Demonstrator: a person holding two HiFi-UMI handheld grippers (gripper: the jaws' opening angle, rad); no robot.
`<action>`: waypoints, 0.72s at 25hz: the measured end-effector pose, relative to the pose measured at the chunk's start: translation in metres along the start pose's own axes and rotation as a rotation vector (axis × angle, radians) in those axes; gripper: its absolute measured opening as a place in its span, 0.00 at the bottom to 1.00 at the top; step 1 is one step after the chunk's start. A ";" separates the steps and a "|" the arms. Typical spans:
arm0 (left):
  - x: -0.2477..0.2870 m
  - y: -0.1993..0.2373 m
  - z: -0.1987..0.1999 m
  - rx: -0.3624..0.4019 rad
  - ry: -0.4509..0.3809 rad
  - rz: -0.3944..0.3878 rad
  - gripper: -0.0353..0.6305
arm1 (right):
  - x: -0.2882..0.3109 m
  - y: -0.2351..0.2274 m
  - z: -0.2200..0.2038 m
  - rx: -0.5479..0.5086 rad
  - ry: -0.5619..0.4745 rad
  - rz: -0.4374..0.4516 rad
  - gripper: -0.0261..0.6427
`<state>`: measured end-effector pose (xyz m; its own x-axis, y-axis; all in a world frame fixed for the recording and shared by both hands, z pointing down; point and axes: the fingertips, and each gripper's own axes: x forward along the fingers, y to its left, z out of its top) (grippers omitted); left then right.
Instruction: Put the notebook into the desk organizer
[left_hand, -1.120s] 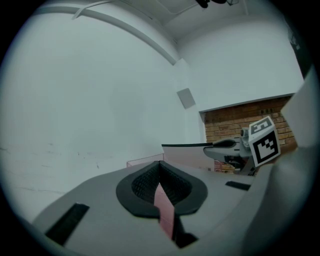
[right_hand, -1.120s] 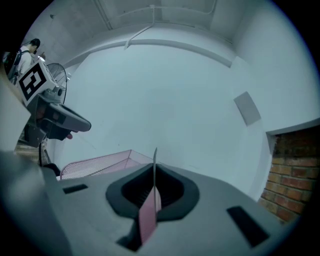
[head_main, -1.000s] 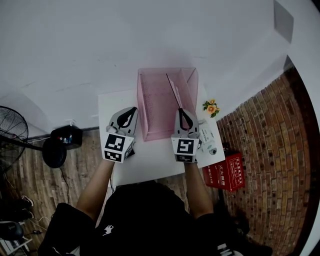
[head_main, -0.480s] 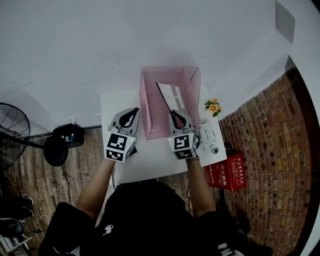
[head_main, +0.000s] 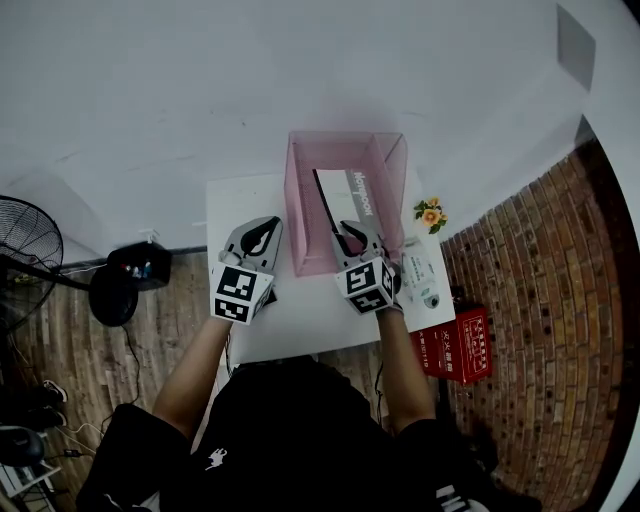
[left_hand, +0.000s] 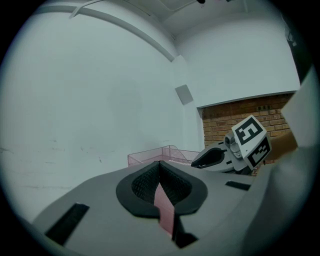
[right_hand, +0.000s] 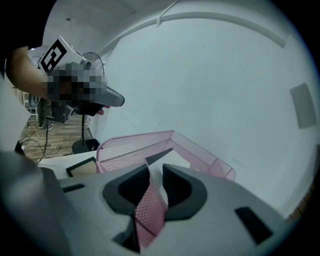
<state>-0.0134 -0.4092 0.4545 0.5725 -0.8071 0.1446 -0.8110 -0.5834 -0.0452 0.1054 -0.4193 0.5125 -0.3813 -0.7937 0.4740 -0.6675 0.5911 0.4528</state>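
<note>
The pink mesh desk organizer (head_main: 297, 205) stands at the back of the white table (head_main: 262, 312). The notebook (head_main: 350, 195) rests slanted inside it, its white cover with dark print facing up. My right gripper (head_main: 350, 232) sits at the organizer's near rim, just behind the notebook's lower edge. Its jaws are opening. In the right gripper view (right_hand: 156, 167) only pink mesh (right_hand: 130, 147) shows in the gap, and the notebook's dark corner (right_hand: 159, 156) lies just past the tips. My left gripper (head_main: 268, 222) stays left of the organizer, shut and empty (left_hand: 160, 162).
Orange flowers (head_main: 430, 214) and a white item (head_main: 418, 275) lie along the table's right edge. A red crate (head_main: 455, 345) stands on the floor at the right. A fan (head_main: 25, 260) and a black box (head_main: 135, 268) stand on the left floor. A white wall is behind the table.
The notebook, held upright on edge by the right gripper a second ago, has tipped over and now leans inside the organizer. The right jaws have parted. The left gripper stayed put.
</note>
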 end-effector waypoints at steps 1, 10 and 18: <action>-0.001 0.000 -0.001 0.000 0.001 0.002 0.05 | 0.001 0.003 -0.001 -0.002 0.004 0.023 0.15; -0.004 0.001 -0.004 0.001 0.010 0.013 0.05 | 0.002 0.019 -0.006 0.052 0.002 0.158 0.39; -0.008 -0.007 -0.005 -0.049 0.015 -0.051 0.05 | -0.010 0.015 -0.004 0.176 -0.038 0.147 0.39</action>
<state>-0.0126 -0.3983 0.4583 0.6115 -0.7749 0.1601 -0.7860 -0.6181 0.0105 0.1020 -0.4015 0.5177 -0.5043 -0.7075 0.4951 -0.7030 0.6694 0.2403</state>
